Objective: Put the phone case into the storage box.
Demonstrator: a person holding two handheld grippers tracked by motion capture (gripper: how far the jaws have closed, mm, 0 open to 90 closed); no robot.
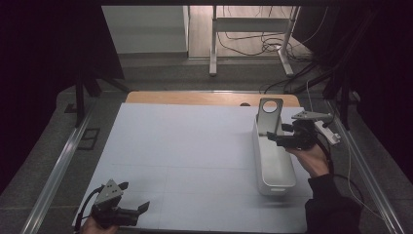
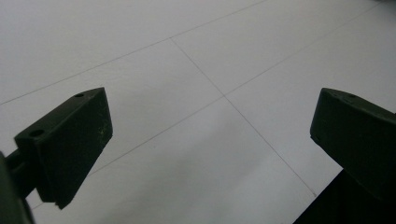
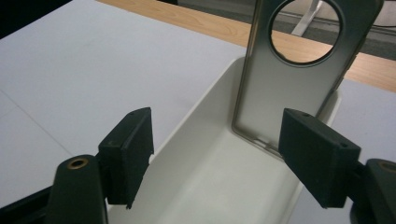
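Right gripper view: phone case just beyond open tool.

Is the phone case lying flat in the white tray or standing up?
Standing up. The phone case leans against the far end wall of the white tray, its round camera hole uppermost and its lower edge on the tray floor.

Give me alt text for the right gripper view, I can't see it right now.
A grey phone case with a large round hole stands upright, leaning against the far end wall inside a long white tray. The right gripper has its two black jaws open just in front of it, not touching it. The tray sits on a white table.
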